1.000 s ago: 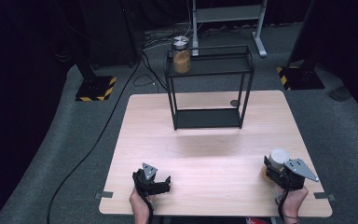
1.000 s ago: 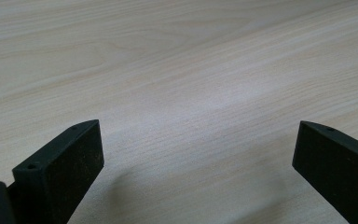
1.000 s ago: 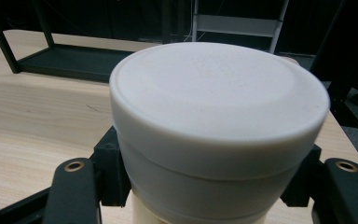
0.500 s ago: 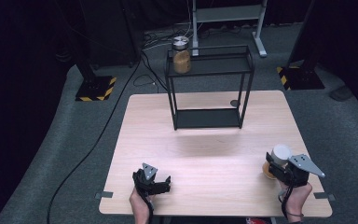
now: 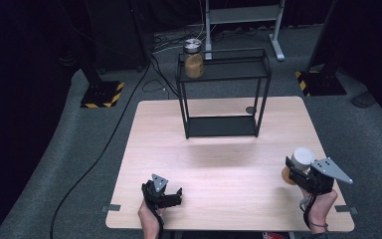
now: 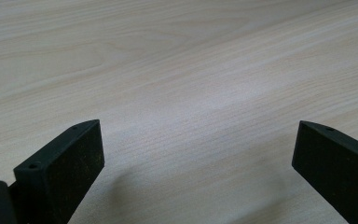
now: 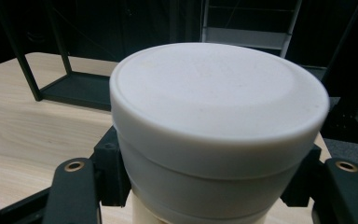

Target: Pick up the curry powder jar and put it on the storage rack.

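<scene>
A jar with a white lid point(image 5: 300, 159) point(image 7: 219, 121) and tan contents hangs above the table's right front part, with my right gripper point(image 5: 298, 172) shut on it just under the lid. Both black jaws press on its sides in the right gripper view. My left gripper point(image 5: 171, 195) rests near the table's front edge at the left, its jaws wide apart over bare wood point(image 6: 191, 93) with nothing between them. A second jar point(image 5: 194, 62) with a metal lid and tan contents stands on the top left of the black wire shelf point(image 5: 224, 69).
The black shelf frame stands at the table's far middle, with a flat black base point(image 5: 222, 126). A small dark disc point(image 5: 250, 110) lies beside its right leg. Cables run over the grey floor at the left; stand feet with yellow-black stripes point(image 5: 99, 97) sit beyond the table.
My right gripper has lifted the white-lidded jar up off the table and tilted a little. The left gripper has stayed put.
</scene>
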